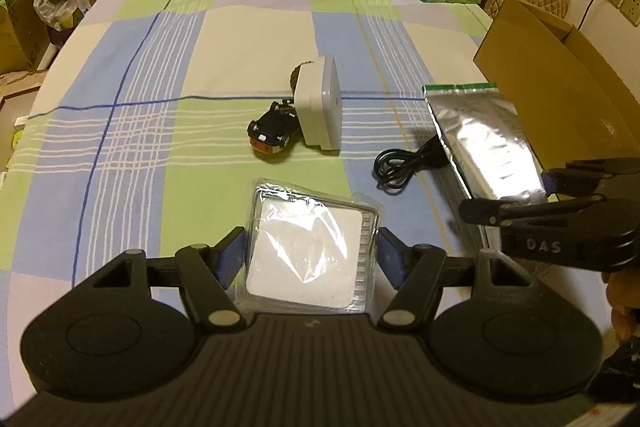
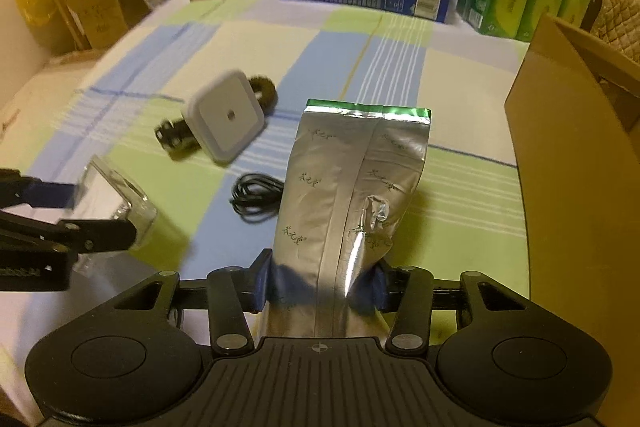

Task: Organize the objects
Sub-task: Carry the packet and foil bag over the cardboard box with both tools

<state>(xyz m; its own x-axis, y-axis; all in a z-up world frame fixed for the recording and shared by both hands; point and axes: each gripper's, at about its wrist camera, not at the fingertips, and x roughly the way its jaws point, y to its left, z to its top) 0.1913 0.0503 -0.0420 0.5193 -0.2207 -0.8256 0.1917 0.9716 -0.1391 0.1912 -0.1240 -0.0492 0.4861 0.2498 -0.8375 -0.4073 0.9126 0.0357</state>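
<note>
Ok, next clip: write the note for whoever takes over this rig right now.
Left gripper: shut on the clear plastic case with a white pad inside.
Right gripper: shut on the silver foil pouch, beside the open cardboard box.
On the checked tablecloth: white square night light, toy car, coiled black cable.
Done: both items gripped.
Left: probably box them, then the rest.

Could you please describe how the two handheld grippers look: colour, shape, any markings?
Both grippers, the left gripper and the right gripper, are black plastic, with a ribbed middle plate, two round side discs and silver rivets. The fingers carry blue ribbed pads. The right one shows pale letters "DAS". No cables or sleeves are visible.
</note>
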